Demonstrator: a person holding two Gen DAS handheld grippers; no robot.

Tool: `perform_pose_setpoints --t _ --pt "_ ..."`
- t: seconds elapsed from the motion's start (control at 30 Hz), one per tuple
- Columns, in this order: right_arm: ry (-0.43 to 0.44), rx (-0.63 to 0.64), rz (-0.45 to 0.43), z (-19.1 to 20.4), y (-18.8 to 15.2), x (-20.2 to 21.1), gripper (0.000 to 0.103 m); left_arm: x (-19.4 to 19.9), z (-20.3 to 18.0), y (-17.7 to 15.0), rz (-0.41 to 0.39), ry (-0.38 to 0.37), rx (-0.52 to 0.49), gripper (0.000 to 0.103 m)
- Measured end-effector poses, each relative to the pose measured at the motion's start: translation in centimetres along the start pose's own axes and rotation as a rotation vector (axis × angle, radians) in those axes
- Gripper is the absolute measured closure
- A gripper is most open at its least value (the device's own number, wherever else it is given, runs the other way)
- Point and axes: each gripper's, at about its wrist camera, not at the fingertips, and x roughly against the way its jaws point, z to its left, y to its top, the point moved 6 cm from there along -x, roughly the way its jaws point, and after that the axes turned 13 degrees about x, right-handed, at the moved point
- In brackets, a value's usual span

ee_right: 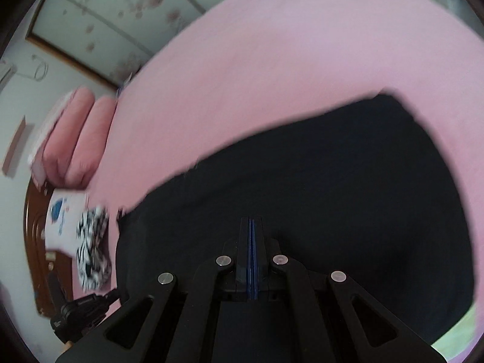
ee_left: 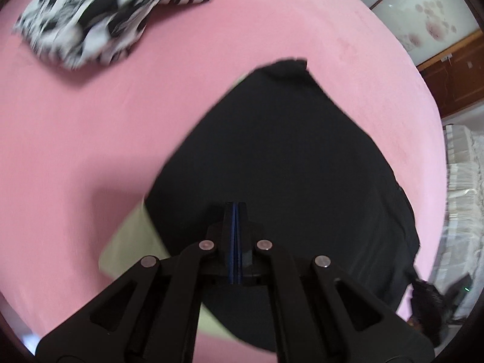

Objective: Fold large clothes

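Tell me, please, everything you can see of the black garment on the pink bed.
The black garment is plain dark cloth, soft and matte, without visible print. It lies spread on the pink bed sheet, tapering to a rumpled end farthest from the camera in the left wrist view. A pale green piece shows under its edge. Both the left gripper and right gripper are shut above it; whether either pinches the cloth cannot be told. Blur hides seams.

No readable text, label, brand or number in either view; white item beside pink bed bears blue emblem and small marks, too blurred to read
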Motion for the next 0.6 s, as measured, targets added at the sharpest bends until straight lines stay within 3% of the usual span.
perform_pose_setpoints --t 0.3,0.4,0.5,0.6 --pt "0.033 0.007 0.129 7.3 -5.1 -6.7 0.103 0.2 3.8 -3.8 0.071 0.016 0.074 0.103" --pt "-0.040 0.083 0.163 9.0 -7.1 -9.1 0.103 0.2 4.6 -4.3 0.088 0.008 0.105 0.103" --pt "-0.106 0.142 0.167 9.9 -6.9 -9.4 0.103 1.0 6.1 -5.5 0.102 0.016 0.133 0.103" --pt "-0.151 0.139 0.182 10.1 -6.8 -9.4 0.103 1.4 7.4 -7.0 0.149 -0.022 0.190 0.103"
